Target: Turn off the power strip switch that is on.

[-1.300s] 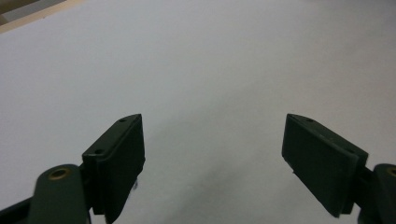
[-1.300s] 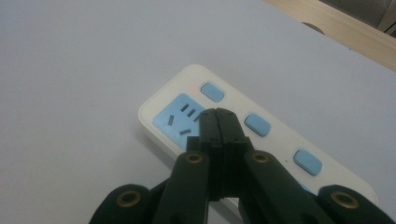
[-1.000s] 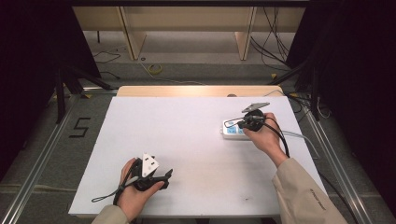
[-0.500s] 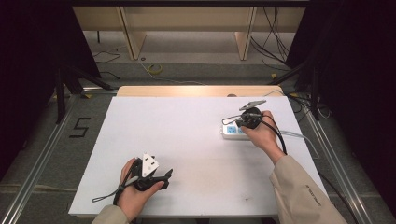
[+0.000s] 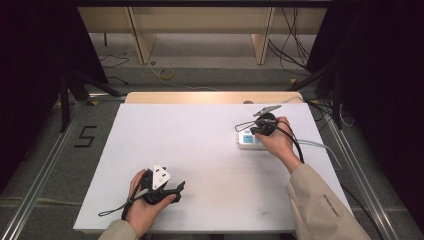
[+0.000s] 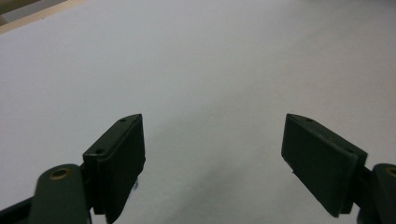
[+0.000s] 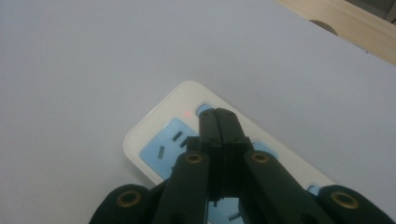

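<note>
1. At the near edge of the white table (image 5: 210, 150), the left gripper (image 5: 172, 190) was recorded in the person's left hand (image 5: 142, 207), resting low over the tabletop. Its black jaws were seen standing wide apart in the left gripper view, released, with nothing but bare table surface between the two pads (image 6: 119, 163). A thin black cable (image 5: 112, 210) was noted trailing from it toward the table's near left corner.

2. At the near right, a beige sleeve (image 5: 320, 205) was catalogued, entering from the bottom of the high view and leading up to the right hand (image 5: 275, 145).

3. Farther along the right side of the table, the right gripper (image 5: 251, 131) was listed, held in that hand above a power strip (image 5: 246, 141). Its jaws were seen pressed flat together in the right gripper view, clenched on nothing, the joined tips (image 7: 218, 116) set at a small blue button (image 7: 204, 110) near the strip's rounded end; contact could not be confirmed.

4. The power strip itself was entered as a white body with pale blue socket faces (image 7: 170, 140), lying flat on the table's right half, well apart from the left gripper. A small red light (image 7: 186, 113) was noted just beside the button.

5. Beyond the table's far edge, a strip of bare wood (image 5: 210, 97) was recorded, and behind it a grey floor with loose cables (image 5: 165, 74) and wooden furniture legs (image 5: 142, 35).
</note>
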`<action>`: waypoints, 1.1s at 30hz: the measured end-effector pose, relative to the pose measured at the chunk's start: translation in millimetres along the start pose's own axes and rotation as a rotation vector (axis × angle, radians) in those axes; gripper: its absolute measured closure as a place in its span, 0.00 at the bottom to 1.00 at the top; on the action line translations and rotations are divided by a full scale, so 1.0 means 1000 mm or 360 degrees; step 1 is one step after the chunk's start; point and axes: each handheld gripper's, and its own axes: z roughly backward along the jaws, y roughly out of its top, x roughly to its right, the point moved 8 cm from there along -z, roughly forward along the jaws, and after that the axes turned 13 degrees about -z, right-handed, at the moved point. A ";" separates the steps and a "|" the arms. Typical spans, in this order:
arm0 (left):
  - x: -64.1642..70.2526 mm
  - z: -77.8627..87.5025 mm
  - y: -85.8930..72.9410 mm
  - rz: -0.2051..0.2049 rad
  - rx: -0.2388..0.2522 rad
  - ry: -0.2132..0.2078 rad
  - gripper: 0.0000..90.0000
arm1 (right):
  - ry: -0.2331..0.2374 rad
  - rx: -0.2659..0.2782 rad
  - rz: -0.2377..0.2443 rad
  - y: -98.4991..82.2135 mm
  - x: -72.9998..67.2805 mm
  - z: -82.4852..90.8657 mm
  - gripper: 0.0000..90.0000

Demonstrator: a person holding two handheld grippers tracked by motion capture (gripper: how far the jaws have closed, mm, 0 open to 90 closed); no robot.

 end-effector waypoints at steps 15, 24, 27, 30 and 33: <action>0.000 0.000 0.000 -0.0001 0.0002 -0.0001 0.24 | 0.0008 -0.0016 -0.0024 0.005 -0.001 -0.012 1.00; 0.000 -0.001 0.000 -0.0001 0.0002 -0.0002 0.24 | 0.0003 -0.0035 -0.0028 0.007 -0.001 -0.019 1.00; 0.000 0.000 0.000 -0.0005 -0.0001 -0.0002 0.24 | -0.0003 -0.0040 -0.0026 0.008 0.000 -0.021 1.00; 0.000 -0.001 0.000 -0.0005 0.0000 -0.0003 0.24 | -0.0005 -0.0042 -0.0023 0.008 0.000 -0.022 1.00; 0.000 -0.001 0.000 -0.0006 -0.0002 -0.0003 0.24 | -0.0006 -0.0043 -0.0021 0.010 -0.001 -0.023 1.00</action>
